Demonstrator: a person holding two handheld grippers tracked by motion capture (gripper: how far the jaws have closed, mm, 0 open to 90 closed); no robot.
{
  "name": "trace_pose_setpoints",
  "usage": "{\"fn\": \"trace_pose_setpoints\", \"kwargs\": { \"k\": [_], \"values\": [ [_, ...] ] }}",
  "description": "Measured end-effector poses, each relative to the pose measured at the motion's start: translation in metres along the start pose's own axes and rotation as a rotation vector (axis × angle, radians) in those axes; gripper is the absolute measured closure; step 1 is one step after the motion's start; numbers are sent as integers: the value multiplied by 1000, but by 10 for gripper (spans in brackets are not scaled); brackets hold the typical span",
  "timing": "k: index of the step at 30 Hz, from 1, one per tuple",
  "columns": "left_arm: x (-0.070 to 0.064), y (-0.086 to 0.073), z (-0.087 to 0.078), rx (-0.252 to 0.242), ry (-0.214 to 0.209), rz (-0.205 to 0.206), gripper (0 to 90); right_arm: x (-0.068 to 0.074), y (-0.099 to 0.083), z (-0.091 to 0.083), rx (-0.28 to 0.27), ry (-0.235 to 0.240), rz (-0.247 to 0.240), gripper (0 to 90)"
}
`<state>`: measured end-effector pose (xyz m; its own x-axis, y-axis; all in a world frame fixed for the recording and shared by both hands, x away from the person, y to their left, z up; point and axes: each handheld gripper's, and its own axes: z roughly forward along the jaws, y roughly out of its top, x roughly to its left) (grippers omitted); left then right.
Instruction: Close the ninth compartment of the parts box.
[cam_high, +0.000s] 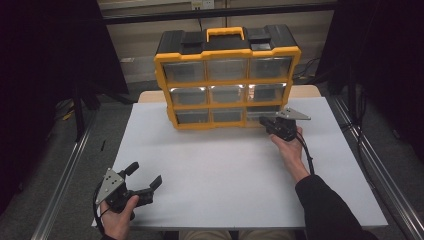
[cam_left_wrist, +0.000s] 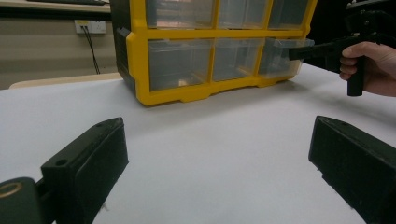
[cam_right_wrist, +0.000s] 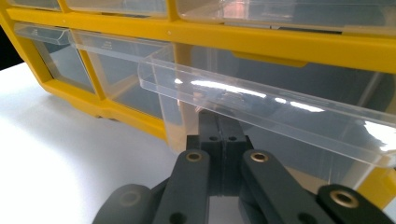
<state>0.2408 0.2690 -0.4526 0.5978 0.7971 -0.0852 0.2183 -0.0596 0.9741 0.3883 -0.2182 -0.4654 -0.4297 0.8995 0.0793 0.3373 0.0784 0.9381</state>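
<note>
Yellow drawer cabinet (cam_high: 227, 77) stands at far side of white table (cam_high: 225, 165). Right gripper (cam_high: 270, 121) at its bottom right drawer (cam_high: 260, 115), pulled slightly out. Left gripper (cam_high: 145, 177) near front left corner, jaws apart.

drawer (cam_right_wrist: 261, 100): right end cut off | hand-held gripper (cam_right_wrist: 219, 126) tips hidden beneath lip

The yellow-and-black organizer case (cam_high: 227, 77) stands upright at the far middle of the white bench (cam_high: 210, 170), its nine clear drawers facing the person. Its bottom-right clear plastic drawer (cam_right_wrist: 261, 100) sits slightly pulled out, with the right hand-held gripper (cam_high: 267, 122) pinched closed on its front lip.
</note>
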Motion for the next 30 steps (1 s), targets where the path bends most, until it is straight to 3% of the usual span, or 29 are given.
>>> {"fn": "trace_pose_setpoints", "kwargs": {
  "k": [30],
  "values": [
    [0, 0, 0, 2, 3, 3, 44, -4, 4, 11, 10, -24, 0, 900]
  ]
}}
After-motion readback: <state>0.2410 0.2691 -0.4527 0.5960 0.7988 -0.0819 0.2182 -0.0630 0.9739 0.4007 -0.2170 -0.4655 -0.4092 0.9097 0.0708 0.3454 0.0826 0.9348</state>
